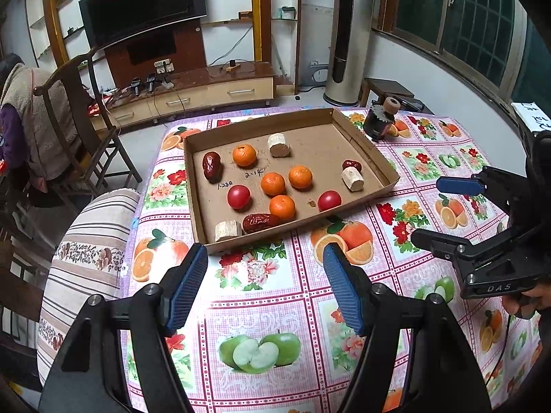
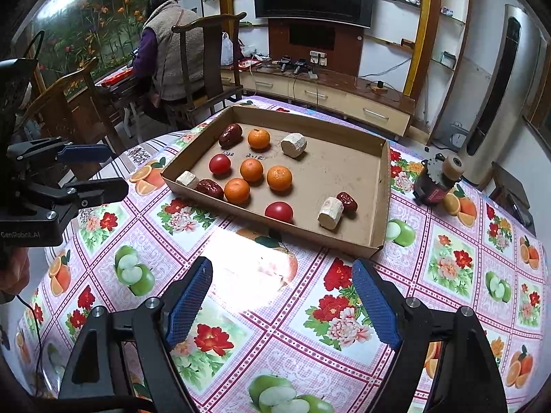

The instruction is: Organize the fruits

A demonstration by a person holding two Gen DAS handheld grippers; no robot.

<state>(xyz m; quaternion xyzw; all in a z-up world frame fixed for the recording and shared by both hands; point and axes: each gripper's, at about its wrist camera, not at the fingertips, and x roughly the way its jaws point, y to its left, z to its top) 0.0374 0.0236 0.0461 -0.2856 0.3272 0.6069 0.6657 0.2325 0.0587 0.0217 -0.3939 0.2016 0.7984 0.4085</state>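
Left wrist view: the cardboard tray (image 1: 361, 137) at frame centre holds oranges (image 1: 272, 183), tomatoes (image 1: 238, 197), dates (image 1: 211, 166) and pale chunks (image 1: 279, 144), intermixed. Left gripper (image 1: 265, 265) and right gripper (image 2: 282, 275), both spread and empty, hover below it. Grouping kinds would need one piece grasped.

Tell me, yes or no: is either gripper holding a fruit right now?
No. The left gripper and the right gripper are both open above the tablecloth, with nothing between their fingers.

Cardboard tray (image 2: 382, 186) with 4 oranges (image 2: 251, 170), 2 tomatoes (image 2: 279, 212) on floral tablecloth (image 2: 282, 337).
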